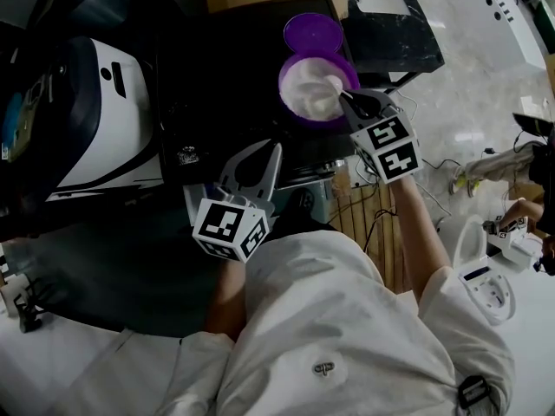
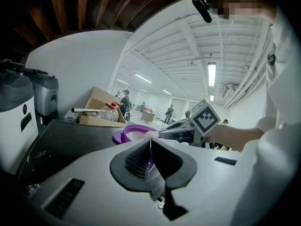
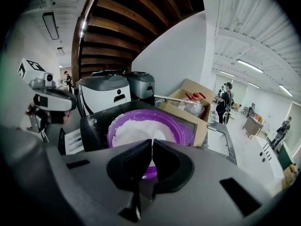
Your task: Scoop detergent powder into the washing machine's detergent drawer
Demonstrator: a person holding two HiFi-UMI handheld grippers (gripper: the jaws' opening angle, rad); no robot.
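A purple tub (image 1: 299, 111) full of white detergent powder (image 1: 310, 89) stands open on a dark surface (image 1: 225, 85). My right gripper (image 1: 347, 98) is at the tub's right rim, shut on the handle of a white scoop (image 1: 334, 83) whose bowl lies on the powder (image 3: 136, 131). In the right gripper view, the scoop (image 3: 158, 134) shows just past the shut jaws. My left gripper (image 1: 276, 150) hovers at the surface's near edge, shut with nothing seen in it. The white and dark washing machine (image 1: 95, 120) is at the left. I cannot make out its drawer.
The tub's purple lid (image 1: 312, 31) lies behind it. A cardboard box (image 3: 188, 95) with a plastic bottle (image 3: 195, 105) stands at the back. Cables run over the wooden floor (image 1: 373, 219) at right. A white device (image 1: 490, 289) sits lower right. People stand far off in the hall.
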